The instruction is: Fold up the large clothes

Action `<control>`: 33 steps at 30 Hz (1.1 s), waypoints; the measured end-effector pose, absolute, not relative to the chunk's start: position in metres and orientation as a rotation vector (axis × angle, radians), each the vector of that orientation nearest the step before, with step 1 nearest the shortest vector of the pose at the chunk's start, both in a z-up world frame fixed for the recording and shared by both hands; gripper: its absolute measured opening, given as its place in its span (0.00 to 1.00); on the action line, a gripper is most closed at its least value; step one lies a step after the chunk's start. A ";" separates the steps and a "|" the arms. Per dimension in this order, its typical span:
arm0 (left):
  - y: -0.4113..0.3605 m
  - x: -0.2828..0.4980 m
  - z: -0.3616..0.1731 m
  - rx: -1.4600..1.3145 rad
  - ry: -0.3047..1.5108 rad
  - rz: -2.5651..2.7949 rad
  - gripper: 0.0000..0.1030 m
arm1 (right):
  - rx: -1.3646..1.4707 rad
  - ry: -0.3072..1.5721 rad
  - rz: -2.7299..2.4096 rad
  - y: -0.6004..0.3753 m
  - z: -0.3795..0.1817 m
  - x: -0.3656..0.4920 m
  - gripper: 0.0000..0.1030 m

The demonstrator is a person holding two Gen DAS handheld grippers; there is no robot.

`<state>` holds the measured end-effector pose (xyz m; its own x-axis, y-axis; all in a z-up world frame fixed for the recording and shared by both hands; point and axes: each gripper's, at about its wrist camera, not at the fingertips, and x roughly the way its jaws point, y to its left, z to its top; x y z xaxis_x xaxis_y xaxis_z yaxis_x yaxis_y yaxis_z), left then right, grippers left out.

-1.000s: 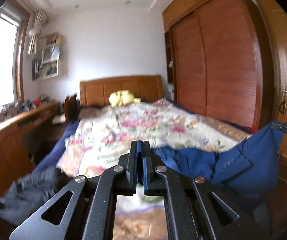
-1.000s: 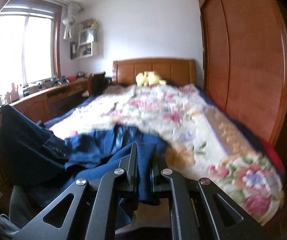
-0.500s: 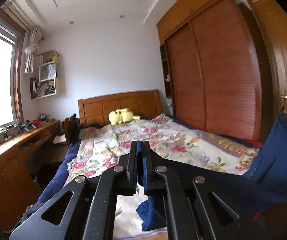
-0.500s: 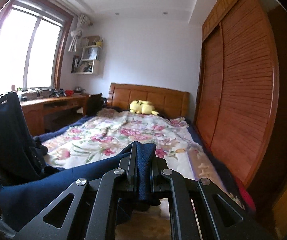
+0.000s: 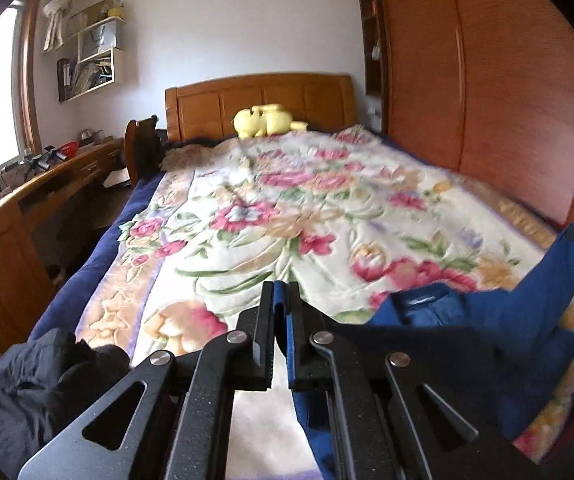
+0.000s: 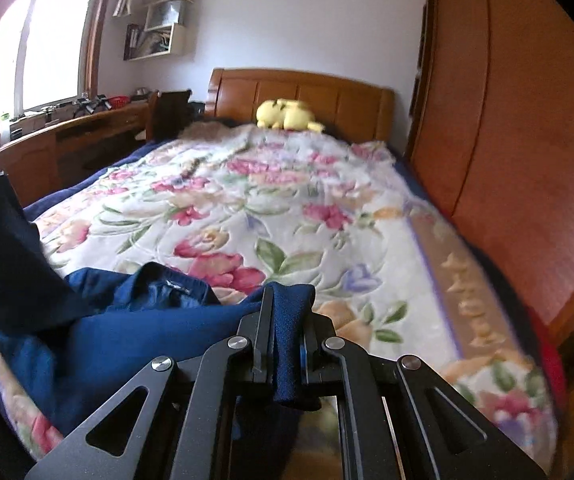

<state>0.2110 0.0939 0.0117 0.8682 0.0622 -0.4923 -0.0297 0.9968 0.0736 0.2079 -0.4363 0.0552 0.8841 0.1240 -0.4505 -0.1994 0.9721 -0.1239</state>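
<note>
Left wrist view: the left tongs (image 5: 280,296) pinch one blue jacket (image 5: 487,320), which spreads toward 3 o'clock over the floral bed (image 5: 287,216); one black garment (image 5: 35,384) lies at 8 o'clock.

Right wrist view: the right tongs (image 6: 285,300) pinch a fold of the jacket (image 6: 127,320), which drapes toward 9 o'clock; one yellow plush (image 6: 285,114) sits at 12 o'clock.

Cloth, wood and matt black metal in a bedroom.
The blue jacket (image 6: 135,344) is finely woven matt cloth; the floral blanket (image 5: 287,224) looks plush; headboard (image 5: 263,100) and wardrobe (image 5: 507,92) are smooth, glossy wood; both grippers (image 5: 281,304) (image 6: 287,308) have grainy matt black arms.
</note>
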 end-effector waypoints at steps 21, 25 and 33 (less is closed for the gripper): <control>0.066 0.290 -0.022 0.083 0.647 -0.074 0.18 | -0.224 0.610 0.046 -0.403 0.017 0.306 0.60; 0.057 0.259 -0.024 0.103 0.636 -0.072 0.20 | -0.223 0.614 0.107 -0.391 0.023 0.290 0.64; 0.037 0.201 -0.064 0.091 0.717 -0.138 0.20 | -0.264 0.694 0.346 -0.339 -0.002 0.238 0.64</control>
